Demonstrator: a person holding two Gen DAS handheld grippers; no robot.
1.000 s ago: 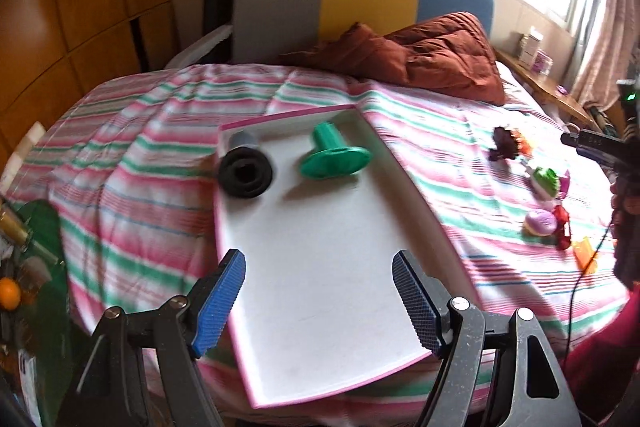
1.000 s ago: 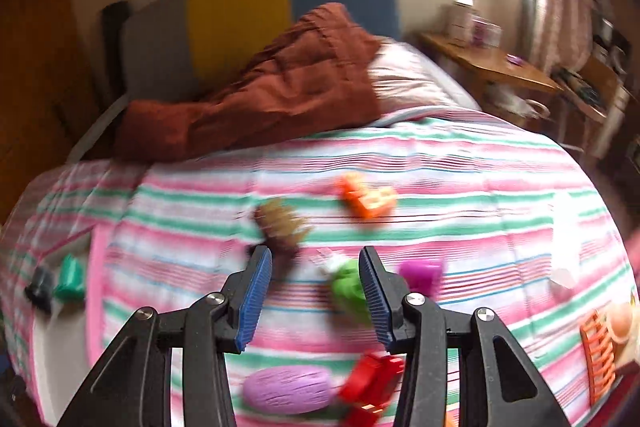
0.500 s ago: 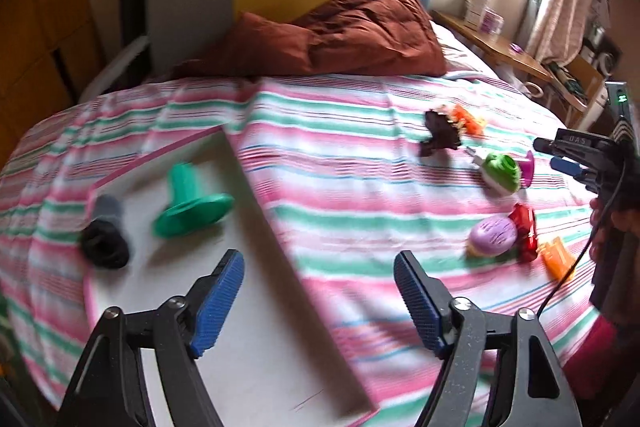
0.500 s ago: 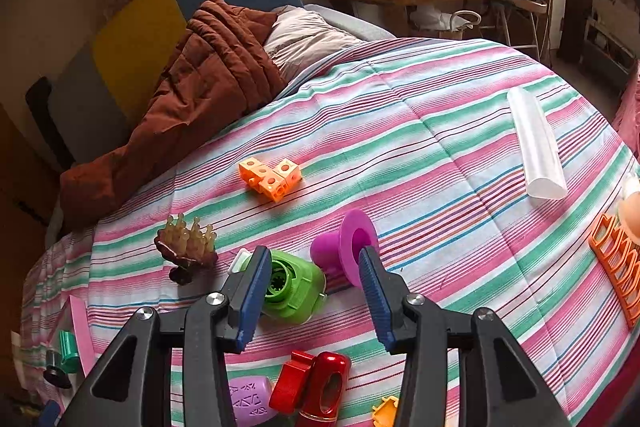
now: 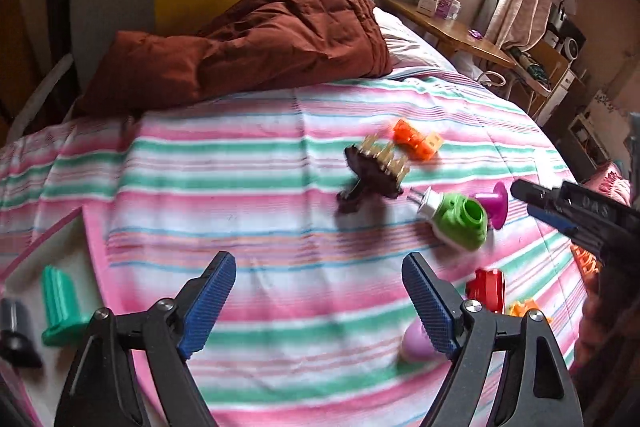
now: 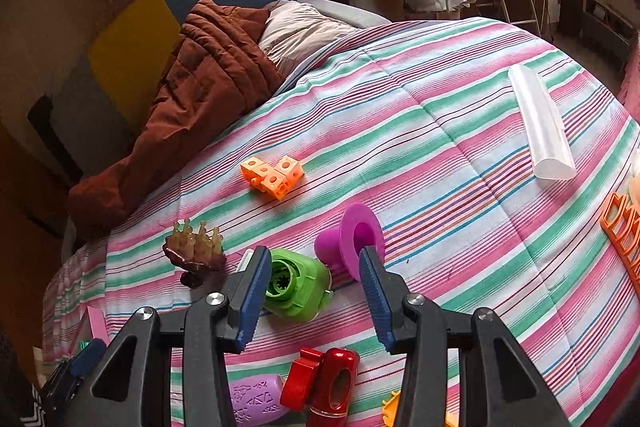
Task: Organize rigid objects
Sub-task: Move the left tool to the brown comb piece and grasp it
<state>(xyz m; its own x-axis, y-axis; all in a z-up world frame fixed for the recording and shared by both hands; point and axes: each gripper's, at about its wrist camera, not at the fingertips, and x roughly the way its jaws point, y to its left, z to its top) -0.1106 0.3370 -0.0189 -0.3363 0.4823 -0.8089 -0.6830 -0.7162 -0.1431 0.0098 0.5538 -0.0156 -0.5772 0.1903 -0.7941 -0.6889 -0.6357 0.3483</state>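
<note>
Your left gripper (image 5: 318, 301) hung wide and empty over bare bedspread (image 5: 256, 187), its jaws having just been opening, with nothing between them. Your right gripper (image 6: 314, 297) stood narrower, also empty, straddling the green piece (image 6: 298, 289), pads not yet pressing (the purple funnel (image 6: 352, 237) sat just beside its right finger). The risk was there: closing could have caught the funnel's rim along with the green piece, or nudged either so it rolled on the soft cover. The red piece (image 6: 328, 379) and lilac one (image 6: 256, 399) lay close below, easy to knock. The tray (image 5: 60, 243), holding a teal piece (image 5: 60, 301), lay well apart at the left; the left view was blurred, so the brown comb-like piece (image 5: 374, 171) may have sat nearer than it looked
</note>
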